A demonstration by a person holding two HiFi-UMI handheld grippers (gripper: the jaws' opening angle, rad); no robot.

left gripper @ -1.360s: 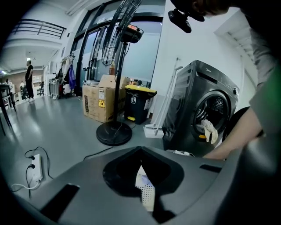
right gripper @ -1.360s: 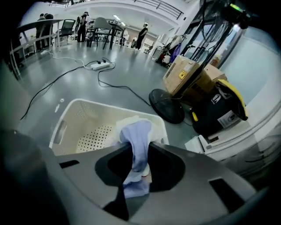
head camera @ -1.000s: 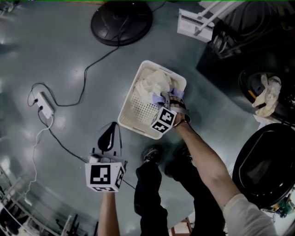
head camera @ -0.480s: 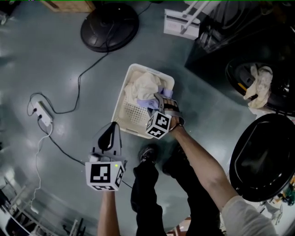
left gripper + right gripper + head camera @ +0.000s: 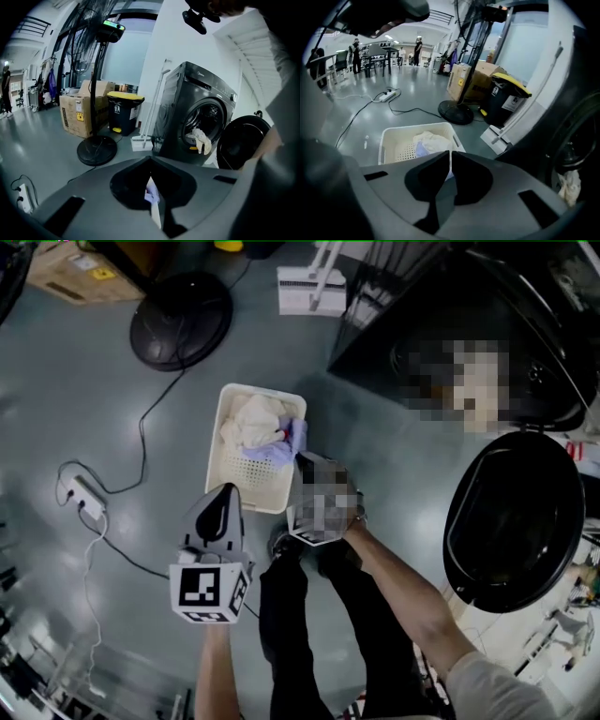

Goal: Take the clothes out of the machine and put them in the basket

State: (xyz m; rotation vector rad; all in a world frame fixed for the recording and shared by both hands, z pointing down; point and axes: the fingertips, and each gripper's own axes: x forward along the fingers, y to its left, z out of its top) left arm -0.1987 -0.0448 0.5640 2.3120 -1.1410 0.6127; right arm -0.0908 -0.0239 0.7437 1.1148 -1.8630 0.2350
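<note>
my left tongs (image 5: pixel 150 161) are pinched shut on nothing, held just beside the near end of the white basket (image 5: pixel 214 442) on the floor. my right tongs (image 5: pixel 450 153) are closed and empty too, by the basket's near right corner. cream clothes (image 5: pixel 255 420) and a lilac piece (image 5: pixel 283 444) lie heaped in its far half. the washing machine (image 5: pixel 194 117) stands off to the right, door (image 5: pixel 511 517) swung open, a pale garment (image 5: pixel 200 139) hanging from the drum.

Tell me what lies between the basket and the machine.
Only bare grey floor. The head view shows nothing standing between the basket and the machine.
</note>
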